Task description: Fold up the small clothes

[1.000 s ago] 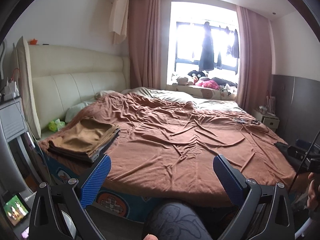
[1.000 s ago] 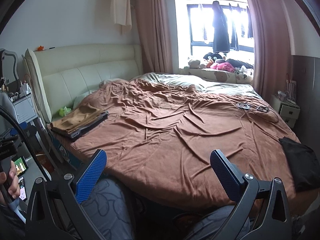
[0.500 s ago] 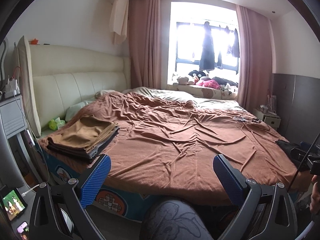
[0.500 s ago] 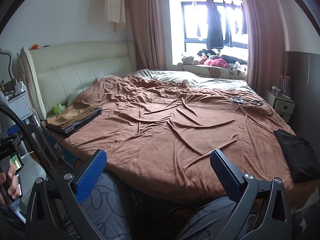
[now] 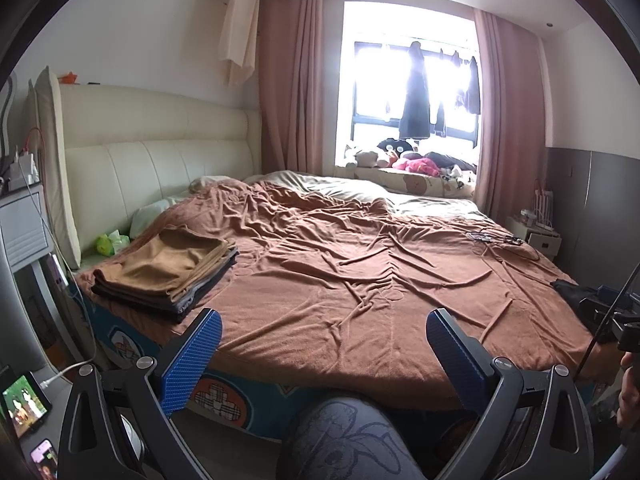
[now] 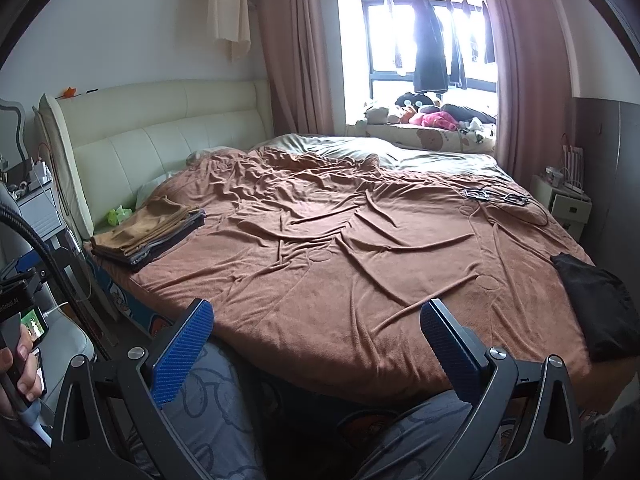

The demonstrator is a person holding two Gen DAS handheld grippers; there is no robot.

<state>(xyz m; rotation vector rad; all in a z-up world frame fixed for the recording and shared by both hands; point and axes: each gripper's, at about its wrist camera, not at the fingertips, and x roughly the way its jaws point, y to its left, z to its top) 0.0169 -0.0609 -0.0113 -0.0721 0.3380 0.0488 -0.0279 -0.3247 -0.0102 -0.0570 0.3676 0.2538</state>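
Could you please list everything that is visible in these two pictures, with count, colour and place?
bed cover: one, brown, spread over the bed
folded clothes: one stack, tan on top, grey below, near left corner of the bed
black garment: one, unfolded, right edge of the bed
headboard: one, cream, left side
green packet: one, beside the headboard
soft toys: several, mixed colours, on the window sill
hanging clothes: several, dark, at the window
curtains: pink, both sides of the window
nightstand: one, white, far right
left gripper: blue jaws, open, empty
right gripper: blue jaws, open, empty
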